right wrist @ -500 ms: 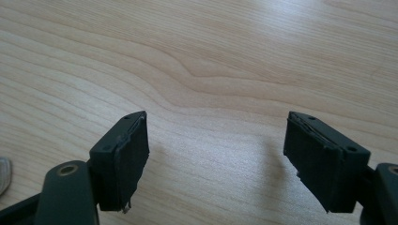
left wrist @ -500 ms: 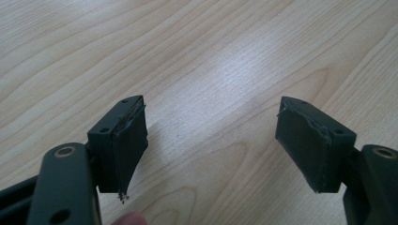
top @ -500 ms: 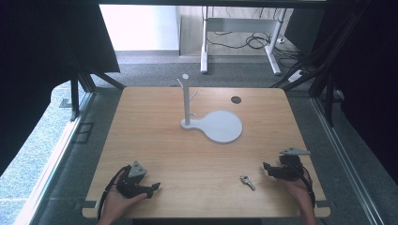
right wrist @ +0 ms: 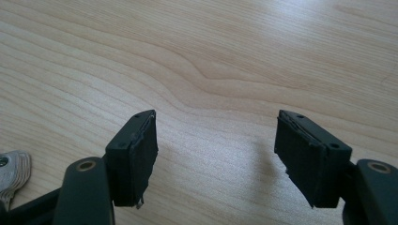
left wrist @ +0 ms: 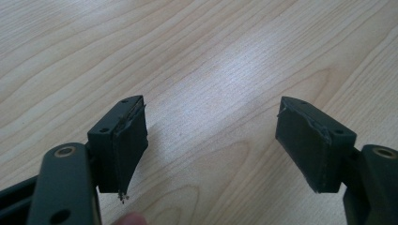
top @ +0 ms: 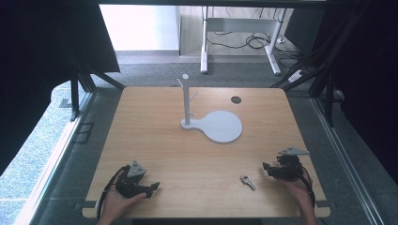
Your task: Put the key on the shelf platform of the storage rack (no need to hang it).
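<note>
A small silver key (top: 247,181) lies flat on the wooden table (top: 197,154) near its front edge, right of centre. My right gripper (top: 267,168) rests low just to the right of the key, jaws open and empty; in the right gripper view (right wrist: 216,157) the key's head (right wrist: 13,171) peeks in at the left edge. At the front left, my left gripper (top: 152,187) sits on the table, held by a hand, its jaws wide apart (left wrist: 211,140) over bare wood.
A white stand (top: 187,101) with short pegs rises from a round white base plate (top: 220,126) at the table's middle back. A dark round hole (top: 236,99) marks the far right of the tabletop. Black frame struts flank the table.
</note>
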### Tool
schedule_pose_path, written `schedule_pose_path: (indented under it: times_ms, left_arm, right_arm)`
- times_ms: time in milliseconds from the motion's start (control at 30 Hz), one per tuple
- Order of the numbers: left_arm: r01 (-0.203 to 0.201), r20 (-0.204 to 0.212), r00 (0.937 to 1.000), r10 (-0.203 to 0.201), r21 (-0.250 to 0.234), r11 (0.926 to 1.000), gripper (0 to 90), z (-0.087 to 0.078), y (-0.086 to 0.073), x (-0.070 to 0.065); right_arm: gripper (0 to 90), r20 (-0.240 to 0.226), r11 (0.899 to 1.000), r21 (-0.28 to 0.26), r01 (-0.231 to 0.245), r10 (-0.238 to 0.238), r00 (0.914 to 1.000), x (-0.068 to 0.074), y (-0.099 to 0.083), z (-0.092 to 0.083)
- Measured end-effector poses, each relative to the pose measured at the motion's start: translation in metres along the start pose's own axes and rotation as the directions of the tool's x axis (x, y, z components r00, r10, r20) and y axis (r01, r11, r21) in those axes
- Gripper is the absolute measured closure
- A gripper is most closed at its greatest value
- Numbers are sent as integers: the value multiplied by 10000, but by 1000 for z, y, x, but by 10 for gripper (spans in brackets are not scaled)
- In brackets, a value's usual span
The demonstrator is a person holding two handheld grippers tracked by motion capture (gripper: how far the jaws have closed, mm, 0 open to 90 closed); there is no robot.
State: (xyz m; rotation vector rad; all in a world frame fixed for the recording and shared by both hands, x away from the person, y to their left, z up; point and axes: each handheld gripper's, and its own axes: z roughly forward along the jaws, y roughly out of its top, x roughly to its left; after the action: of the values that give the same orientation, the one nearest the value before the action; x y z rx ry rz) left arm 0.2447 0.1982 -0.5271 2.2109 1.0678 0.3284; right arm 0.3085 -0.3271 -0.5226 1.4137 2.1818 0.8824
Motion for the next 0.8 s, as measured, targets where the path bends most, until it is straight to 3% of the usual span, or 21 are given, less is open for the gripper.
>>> schedule_pose_path:
  times_ms: [433,600,800]
  left_arm:
    - [50,85,10000,-50,83,10000,255,4,0,-2]
    - [-15,108,9999,14,120,9999,254,5,1,-4]
    - [-53,143,9999,51,107,9999,255,5,2,-5]
  right_arm:
    - [356,-252,10000,78,-17,18,9997,1,4,-6]
    - [377,-525,9995,277,160,-145,9985,4,12,-11]
    - [395,-582,9948,717,723,-682,9960,8,26,-19]
